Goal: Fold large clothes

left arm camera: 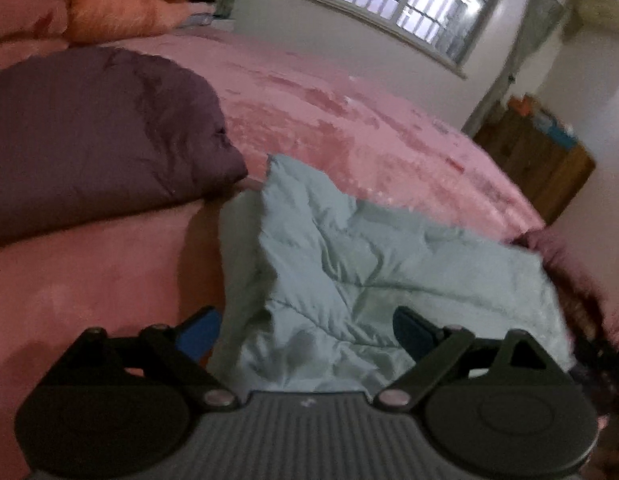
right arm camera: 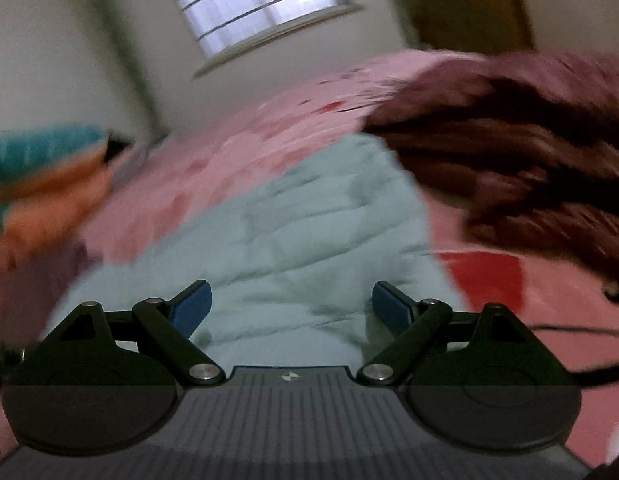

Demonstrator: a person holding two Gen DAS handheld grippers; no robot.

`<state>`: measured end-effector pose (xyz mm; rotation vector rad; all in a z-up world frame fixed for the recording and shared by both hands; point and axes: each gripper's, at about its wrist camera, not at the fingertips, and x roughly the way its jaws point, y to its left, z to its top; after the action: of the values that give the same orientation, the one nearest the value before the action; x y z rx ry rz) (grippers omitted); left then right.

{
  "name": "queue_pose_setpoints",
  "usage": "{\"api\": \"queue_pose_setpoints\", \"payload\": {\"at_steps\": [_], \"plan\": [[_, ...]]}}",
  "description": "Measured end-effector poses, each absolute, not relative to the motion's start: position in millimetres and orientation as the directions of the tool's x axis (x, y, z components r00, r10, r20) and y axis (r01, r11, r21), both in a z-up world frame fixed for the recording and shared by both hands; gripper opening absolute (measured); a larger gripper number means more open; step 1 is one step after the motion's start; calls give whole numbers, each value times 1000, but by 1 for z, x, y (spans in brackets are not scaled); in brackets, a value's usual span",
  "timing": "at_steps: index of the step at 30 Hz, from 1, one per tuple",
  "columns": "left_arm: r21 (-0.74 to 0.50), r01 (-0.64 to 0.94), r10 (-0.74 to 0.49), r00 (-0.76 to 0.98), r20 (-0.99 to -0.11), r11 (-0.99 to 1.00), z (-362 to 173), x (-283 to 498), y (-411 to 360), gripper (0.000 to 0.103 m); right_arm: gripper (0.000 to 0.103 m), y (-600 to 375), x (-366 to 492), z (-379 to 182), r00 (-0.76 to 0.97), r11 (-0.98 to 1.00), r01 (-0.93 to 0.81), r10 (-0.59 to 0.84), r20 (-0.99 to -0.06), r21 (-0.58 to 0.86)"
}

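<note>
Home bedroom — pink-covered bed (left arm camera: 349,120), barred window (left arm camera: 409,0).

Left gripper (left arm camera: 305,334) fingers spread wide; right gripper (right arm camera: 291,306) fingers likewise, nothing clamped.

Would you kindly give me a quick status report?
Left gripper open, right gripper open, both empty. Pale green jacket rumpled on pink bed. Purple garment alongside.

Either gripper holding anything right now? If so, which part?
Nothing held. Left gripper and right gripper both stand open over the light green quilted garment, not clamped on it.
</note>
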<state>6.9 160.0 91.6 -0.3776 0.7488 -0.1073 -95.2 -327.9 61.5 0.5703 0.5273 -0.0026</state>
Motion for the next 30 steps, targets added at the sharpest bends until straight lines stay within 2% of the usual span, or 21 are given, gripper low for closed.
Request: {"api": "queue_pose_setpoints", "payload": {"at_steps": [5, 9, 14, 20, 30], "plan": [[-402, -66, -223, 745, -629, 913, 111, -13, 186, 94, 103, -389, -110, 42, 873, 716, 257, 116, -474, 649], [-484, -77, -266, 755, -599, 872, 109, -15, 205, 94, 103, -413, -104, 21, 848, 632, 251, 221, -481, 733], [-578, -108, -306, 762, -571, 809, 88, 1, 221, 96, 103, -406, -102, 10, 836, 610, 192, 308, -454, 768], [-626, -116, -345, 749, -565, 771, 58, 23, 227, 97, 103, -396, -78, 5, 796, 602, 119, 418, -438, 790], [-662, -72, -424, 716, -555, 746, 26, 69, 222, 97, 103, -381, -61, 14, 762, 578, 48, 506, -403, 815]]}}
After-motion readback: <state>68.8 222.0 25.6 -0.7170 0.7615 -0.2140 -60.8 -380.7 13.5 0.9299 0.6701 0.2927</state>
